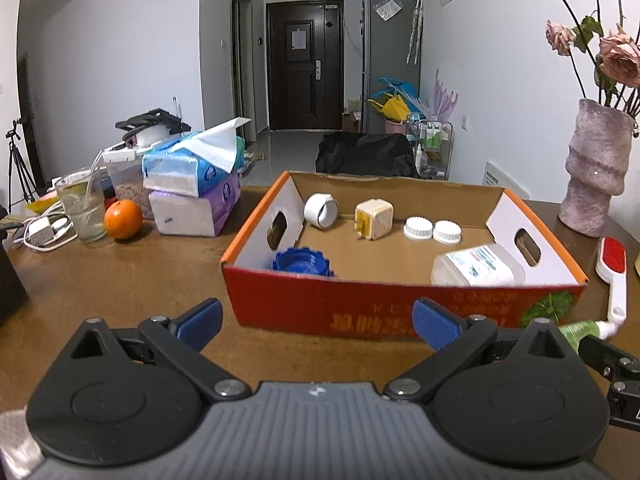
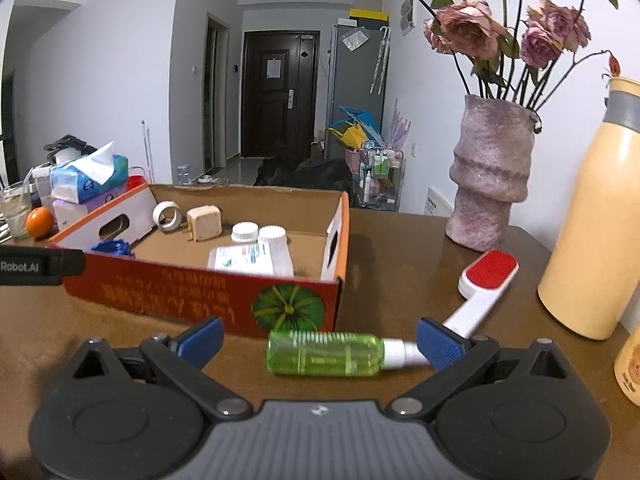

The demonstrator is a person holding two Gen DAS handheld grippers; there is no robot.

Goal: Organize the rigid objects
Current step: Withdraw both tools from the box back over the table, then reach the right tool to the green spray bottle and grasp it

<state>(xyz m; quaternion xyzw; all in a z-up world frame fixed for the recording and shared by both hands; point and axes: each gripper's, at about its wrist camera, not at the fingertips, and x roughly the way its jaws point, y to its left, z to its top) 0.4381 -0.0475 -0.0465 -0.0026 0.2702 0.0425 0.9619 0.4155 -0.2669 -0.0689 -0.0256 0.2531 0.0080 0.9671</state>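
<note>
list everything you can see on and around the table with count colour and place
open cardboard box: 1, red-orange outside, table centre
roll of white tape: 1, white, box back left
cream cube plug adapter: 1, box back
ribbed white caps: 2, box back right
clear labelled plastic bottle: 1, lying, box front right
blue ridged lid: 1, box front left
green spray bottle: 1, lying before box
red-and-white lint brush: 1, right of box
mauve vase of dried roses: 1, back right
cream flask: 1, far right
orange fruit: 1, left
tissue packs: stacked, left
left tool: open
right tool: open around spray bottle
</note>
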